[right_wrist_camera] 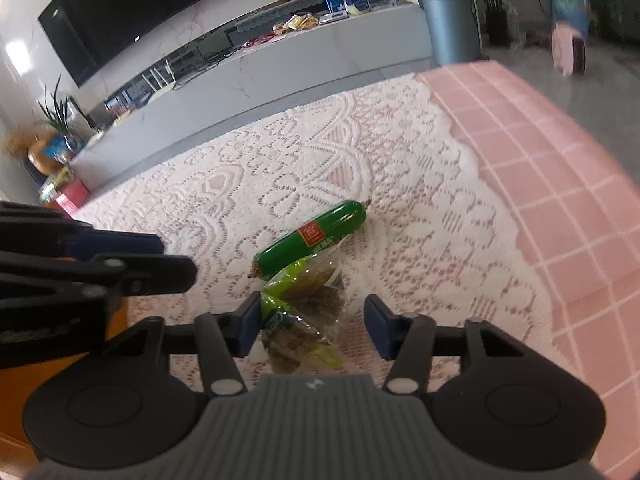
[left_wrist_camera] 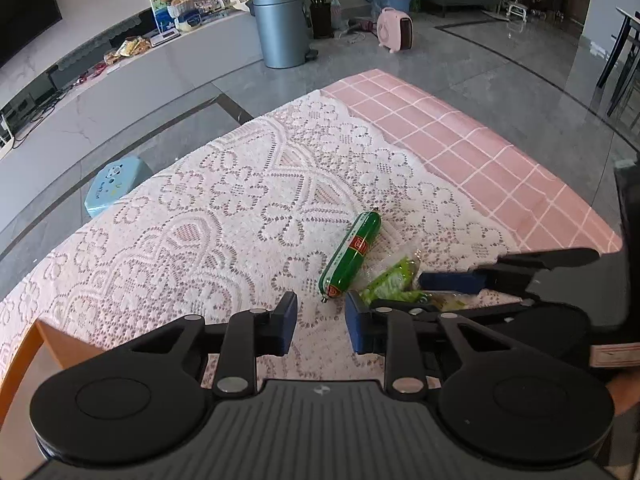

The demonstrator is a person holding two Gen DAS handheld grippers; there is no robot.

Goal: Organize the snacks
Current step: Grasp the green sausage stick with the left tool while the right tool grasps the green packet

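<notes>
A green sausage stick with a red label lies on the lace cloth. Right beside it lie clear snack packets with green print. My left gripper hangs just short of the sausage's near end, open, with only lace between its blue pads. My right gripper straddles the packets: the left pad touches a packet and the right pad stands apart from it, so it is open. Each gripper shows in the other's view, the right one at the packets and the left one low at the left.
The white lace cloth lies over a pink checked tablecloth. The wooden table edge shows at the near left. A blue stool, a grey bin and a long TV console stand beyond the table.
</notes>
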